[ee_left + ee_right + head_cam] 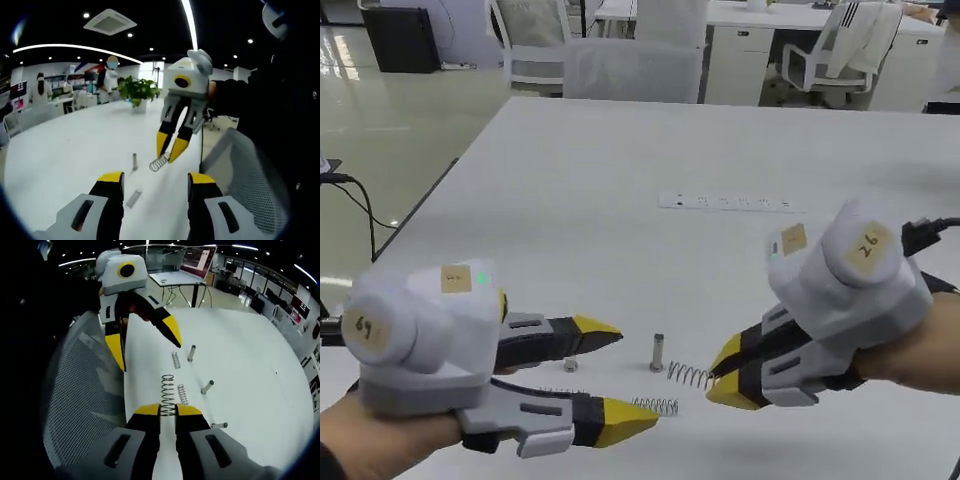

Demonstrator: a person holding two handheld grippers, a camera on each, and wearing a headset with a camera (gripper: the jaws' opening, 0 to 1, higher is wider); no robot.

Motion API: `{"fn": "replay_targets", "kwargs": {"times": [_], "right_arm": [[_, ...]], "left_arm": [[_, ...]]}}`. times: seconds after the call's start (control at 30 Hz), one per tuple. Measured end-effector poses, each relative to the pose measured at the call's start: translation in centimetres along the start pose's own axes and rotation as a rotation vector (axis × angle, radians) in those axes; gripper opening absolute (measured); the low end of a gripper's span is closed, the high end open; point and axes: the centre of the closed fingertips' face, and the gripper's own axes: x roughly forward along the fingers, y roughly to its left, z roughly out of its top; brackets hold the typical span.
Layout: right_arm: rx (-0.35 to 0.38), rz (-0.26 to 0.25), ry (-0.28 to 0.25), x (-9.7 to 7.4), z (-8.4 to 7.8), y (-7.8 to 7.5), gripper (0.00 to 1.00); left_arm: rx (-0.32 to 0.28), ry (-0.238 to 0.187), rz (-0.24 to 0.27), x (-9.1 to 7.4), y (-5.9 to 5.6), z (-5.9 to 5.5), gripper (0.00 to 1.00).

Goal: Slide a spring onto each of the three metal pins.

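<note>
Right gripper view: right gripper [168,411] pinches one end of a thin silver coil spring [167,387], likely light and floppy beyond its tips; left gripper [632,372] gapes.

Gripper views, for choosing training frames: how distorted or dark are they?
Left gripper view: fisheye bends the ceiling lights into arcs, right side dark. Right gripper view: left side dark, held spring sharp. Head view: even light, floor glare at left.

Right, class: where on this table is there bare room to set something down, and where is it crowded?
Bare: the table from the far edge to the white power strip, and the band between that strip and the grippers. Crowded: near edge, where the left gripper and right gripper flank an upright pin and springs.
</note>
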Motion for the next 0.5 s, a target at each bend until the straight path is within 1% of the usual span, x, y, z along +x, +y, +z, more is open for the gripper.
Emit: {"fn": "replay_targets", "kwargs": {"times": [0.07,0.13,0.2,0.37,0.47,0.5], "right_arm": [[-0.008,0.003,0.004,0.0,0.1,0.3,0.07],[-0.012,0.007,0.009,-0.1,0.0,0.6,0.07],[-0.012,0.009,0.009,-0.4,0.0,0.9,0.07],[-0.022,0.020,0.024,-1.0,-0.5,1.4,0.07],[-0.025,0.022,0.033,-1.1,-0.7,1.5,0.07],[-0.027,0.024,0.033,-1.2,-0.7,1.7,0.07]], "left_arm": [[-0.004,-0.007,-0.002,0.4,-0.3,0.4,0.46],[-0.008,-0.032,-0.009,0.8,-0.6,1.0,0.46],[-0.019,-0.041,-0.019,1.1,-1.0,1.1,0.45],[-0.022,-0.032,-0.045,1.8,-2.3,0.5,0.43],[-0.028,-0.038,-0.045,1.9,-2.6,0.3,0.42],[-0.036,-0.048,-0.041,1.9,-2.8,0.2,0.41]]}}
